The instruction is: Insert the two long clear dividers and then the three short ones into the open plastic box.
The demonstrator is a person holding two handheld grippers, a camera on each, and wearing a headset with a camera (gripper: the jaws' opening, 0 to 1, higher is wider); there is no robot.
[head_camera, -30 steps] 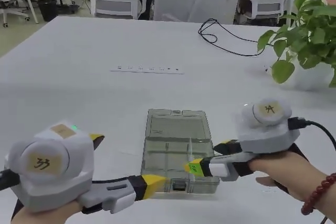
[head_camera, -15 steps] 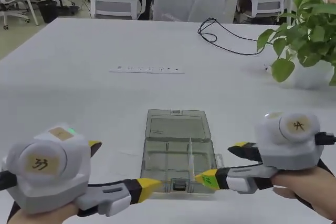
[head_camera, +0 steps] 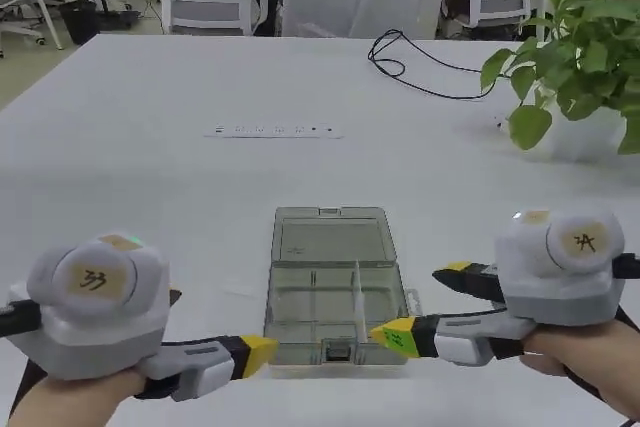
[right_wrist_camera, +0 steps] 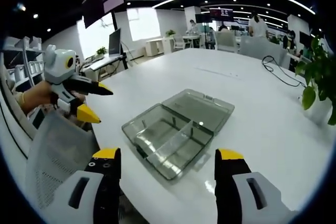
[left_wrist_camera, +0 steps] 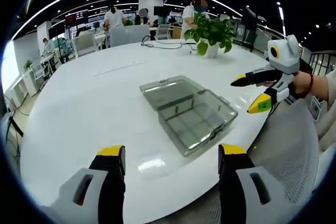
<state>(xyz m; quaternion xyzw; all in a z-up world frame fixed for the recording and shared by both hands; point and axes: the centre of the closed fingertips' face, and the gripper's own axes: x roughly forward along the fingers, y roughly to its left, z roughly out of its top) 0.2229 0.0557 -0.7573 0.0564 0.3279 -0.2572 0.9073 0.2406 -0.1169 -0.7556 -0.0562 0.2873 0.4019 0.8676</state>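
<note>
Flanking the box [head_camera: 300, 317] on the table [head_camera: 200, 197], my left gripper [left_wrist_camera: 171, 153] hangs off its left side and my right gripper [right_wrist_camera: 168, 155] off its right, both spread wide, empty, clear of it. The lid [head_camera: 333, 239] lies flat open on the box's far side. Inside the box, clear dividers [head_camera: 357, 297] stand upright, splitting it into compartments; their number I cannot tell.

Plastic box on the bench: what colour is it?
The plastic box is smoky grey and see-through; clearest in the right gripper view.
</note>
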